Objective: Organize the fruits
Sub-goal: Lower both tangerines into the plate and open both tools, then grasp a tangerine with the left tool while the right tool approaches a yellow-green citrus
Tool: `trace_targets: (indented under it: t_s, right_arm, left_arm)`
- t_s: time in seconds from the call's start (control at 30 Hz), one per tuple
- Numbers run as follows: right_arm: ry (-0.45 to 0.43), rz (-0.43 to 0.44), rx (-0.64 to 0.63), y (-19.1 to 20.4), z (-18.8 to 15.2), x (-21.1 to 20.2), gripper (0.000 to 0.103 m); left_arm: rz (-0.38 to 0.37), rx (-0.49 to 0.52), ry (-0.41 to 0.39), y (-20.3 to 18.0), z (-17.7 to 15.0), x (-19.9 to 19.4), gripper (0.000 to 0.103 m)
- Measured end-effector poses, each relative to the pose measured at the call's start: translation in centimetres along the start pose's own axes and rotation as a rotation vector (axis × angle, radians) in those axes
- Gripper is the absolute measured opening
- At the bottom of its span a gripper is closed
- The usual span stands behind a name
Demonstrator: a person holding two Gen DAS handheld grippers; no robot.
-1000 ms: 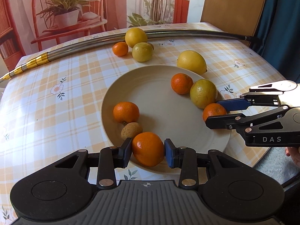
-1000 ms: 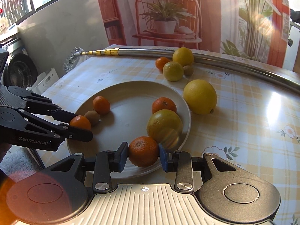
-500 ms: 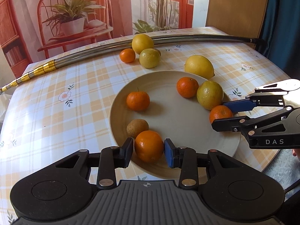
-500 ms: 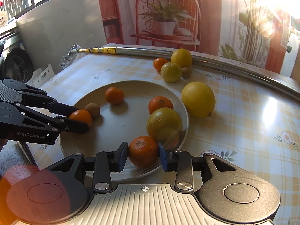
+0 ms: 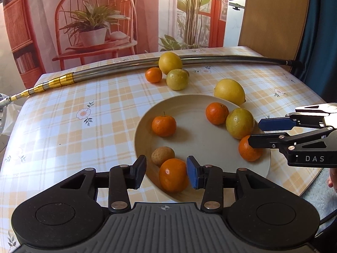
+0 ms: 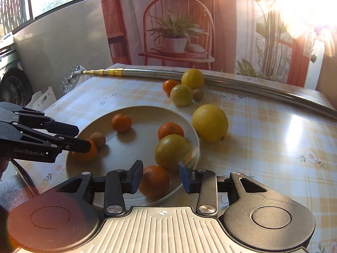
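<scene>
A beige plate [image 5: 195, 139] [image 6: 130, 147] holds several mandarins, a green-yellow citrus [image 5: 240, 123] [image 6: 171, 152] and a small brown fruit [image 5: 162, 155] [image 6: 98, 139]. My left gripper [image 5: 166, 174] [image 6: 81, 137] is open around a mandarin [image 5: 173, 175] that rests on the plate's near rim, touching only the blue pad. At the plate's right rim, the right gripper [image 6: 161, 178] [image 5: 256, 133] also stands open around another mandarin [image 6: 154, 181] [image 5: 249, 150]. A big lemon [image 5: 229, 91] [image 6: 210, 123] lies on the cloth beside the plate.
Farther back lie a yellow citrus [image 5: 170, 62], a green one [image 5: 177, 79], a mandarin [image 5: 153, 74] and a small brown fruit, against a long metal pole [image 5: 105, 70] [image 6: 263, 86]. The checked tablecloth [image 5: 73, 126] ends near the plate's front. A washing machine [image 6: 12, 88] stands left.
Both grippers have opened and let go of their mandarins, which now rest on the plate. Both cameras have pulled back a little from the plate.
</scene>
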State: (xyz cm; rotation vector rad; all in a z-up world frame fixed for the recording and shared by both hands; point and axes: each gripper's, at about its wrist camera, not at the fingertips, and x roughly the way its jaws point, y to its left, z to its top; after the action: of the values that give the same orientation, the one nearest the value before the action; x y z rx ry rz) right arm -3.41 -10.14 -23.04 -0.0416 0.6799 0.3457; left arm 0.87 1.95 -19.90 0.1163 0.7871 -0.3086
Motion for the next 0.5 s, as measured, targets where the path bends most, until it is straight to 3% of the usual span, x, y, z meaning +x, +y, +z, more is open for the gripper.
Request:
trace_targets:
  t_s: [0.5]
  right_arm:
    - [-0.144,-0.101,0.039,-3.7,2.5,-2.6,0.036]
  left_arm:
    - [0.032,-0.126,-0.102,4.3,3.4,-2.0,0.049]
